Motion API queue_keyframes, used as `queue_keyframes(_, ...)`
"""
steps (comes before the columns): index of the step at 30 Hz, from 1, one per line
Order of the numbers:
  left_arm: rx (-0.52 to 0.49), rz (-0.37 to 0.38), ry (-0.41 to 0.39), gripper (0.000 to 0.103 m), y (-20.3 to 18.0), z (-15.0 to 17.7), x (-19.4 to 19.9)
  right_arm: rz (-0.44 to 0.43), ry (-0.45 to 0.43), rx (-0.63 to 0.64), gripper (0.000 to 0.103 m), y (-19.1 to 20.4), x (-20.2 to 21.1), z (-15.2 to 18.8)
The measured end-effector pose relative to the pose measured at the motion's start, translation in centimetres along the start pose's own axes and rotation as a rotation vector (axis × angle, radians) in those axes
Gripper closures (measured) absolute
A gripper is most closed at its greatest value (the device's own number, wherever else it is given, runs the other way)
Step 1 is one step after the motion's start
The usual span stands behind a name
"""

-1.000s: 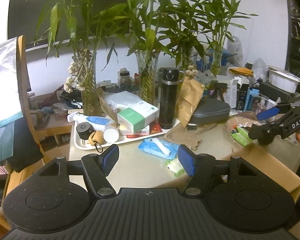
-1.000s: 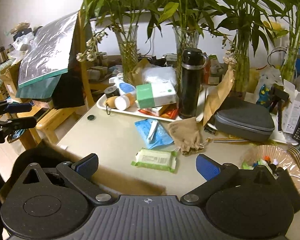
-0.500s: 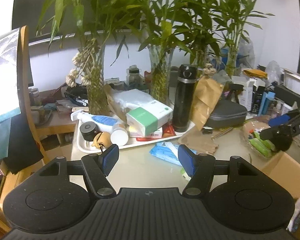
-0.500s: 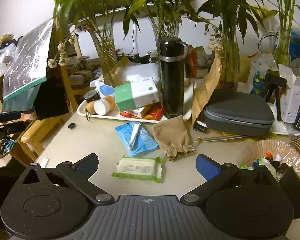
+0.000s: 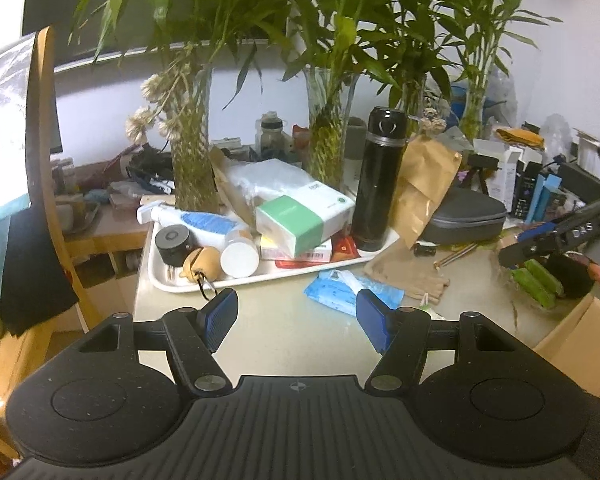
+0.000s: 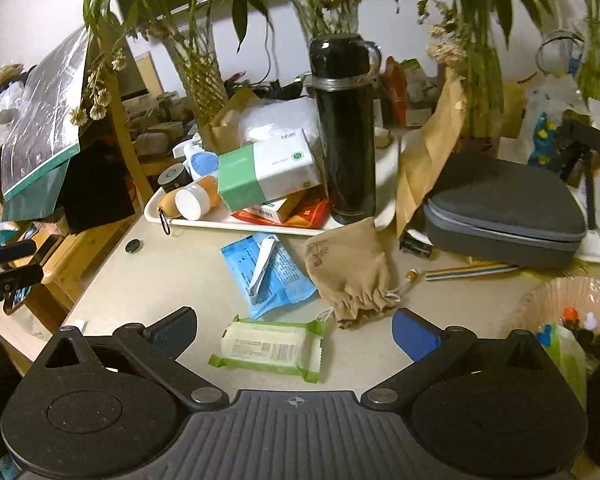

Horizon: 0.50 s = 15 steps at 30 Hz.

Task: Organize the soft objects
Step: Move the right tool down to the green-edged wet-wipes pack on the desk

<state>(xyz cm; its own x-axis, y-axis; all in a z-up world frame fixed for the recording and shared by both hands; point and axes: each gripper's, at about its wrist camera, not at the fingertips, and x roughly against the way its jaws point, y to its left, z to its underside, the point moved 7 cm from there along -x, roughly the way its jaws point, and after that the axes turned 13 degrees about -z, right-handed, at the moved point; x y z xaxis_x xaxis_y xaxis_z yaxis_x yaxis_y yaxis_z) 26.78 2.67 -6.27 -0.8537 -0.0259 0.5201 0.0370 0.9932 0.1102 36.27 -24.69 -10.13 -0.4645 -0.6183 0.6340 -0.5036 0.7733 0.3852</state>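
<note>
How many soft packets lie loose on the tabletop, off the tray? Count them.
3: green wipes pack nearest the right tool, blue packet behind it, tan drawstring pouch to its right. Others may be hidden.

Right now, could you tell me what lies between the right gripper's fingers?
The green wipes pack lies on the table between the open right gripper fingers, shown in the right wrist view.

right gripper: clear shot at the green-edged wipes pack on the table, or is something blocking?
Probably yes. The right gripper is open, and the wipes pack lies flat on the bare table between its fingers. The blue packet and tan pouch lie just beyond it, apparently not on top.
</note>
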Motion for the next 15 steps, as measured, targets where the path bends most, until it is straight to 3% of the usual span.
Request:
queue_keyframes(6,0.019,0.033,0.026,0.038,-0.1,0.1,-0.3,-0.023,0.044,0.106,0.0,0.0,-2.3,-0.1)
queue_keyframes(15,0.046,0.004,0.065,0.038,0.6,0.3,-0.8,-0.077,0.108,0.229,0.003,0.2,-5.3,0.8)
